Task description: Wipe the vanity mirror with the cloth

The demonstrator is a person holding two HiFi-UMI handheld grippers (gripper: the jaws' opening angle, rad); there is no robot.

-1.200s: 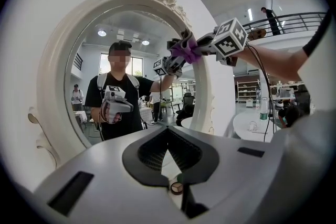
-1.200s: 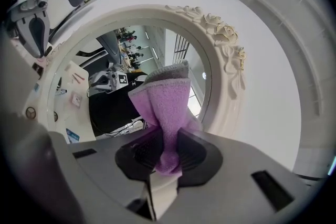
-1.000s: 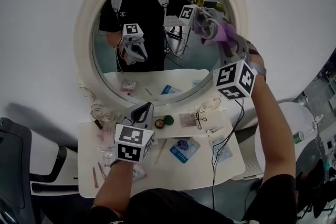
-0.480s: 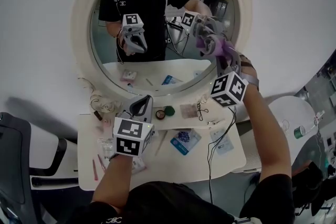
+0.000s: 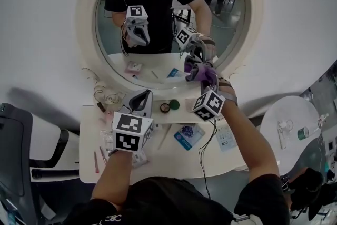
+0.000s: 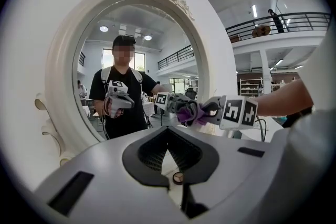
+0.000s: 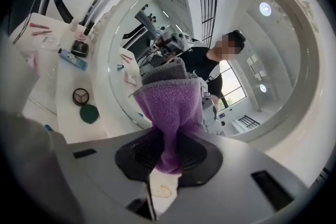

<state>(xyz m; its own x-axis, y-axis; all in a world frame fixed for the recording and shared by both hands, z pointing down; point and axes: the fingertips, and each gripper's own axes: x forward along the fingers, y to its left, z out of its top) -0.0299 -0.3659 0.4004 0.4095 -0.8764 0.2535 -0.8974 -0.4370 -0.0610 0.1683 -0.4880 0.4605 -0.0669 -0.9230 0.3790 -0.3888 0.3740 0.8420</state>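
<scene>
Bright even indoor light; fisheye edge distortion; near jaws soft-focused.

The cloth [image 7: 170, 107] is fuzzy purple terry. The vanity mirror [image 5: 158, 18] has glossy glass and a matt, carved cream frame [image 5: 87, 23]. The bench [image 5: 158, 160] looks smooth and white.

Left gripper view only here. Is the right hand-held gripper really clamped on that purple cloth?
Observer: Yes. Right gripper view shows the right hand-held gripper shut on the purple cloth.
Operator: Cloth on the glass?
Observer: Looks so: there the cloth meets its own reflection in the mirror.
Operator: Anything under the mirror?
Observer: Head view shows a green disc and a dark round case on the table at the frame's foot.
</scene>
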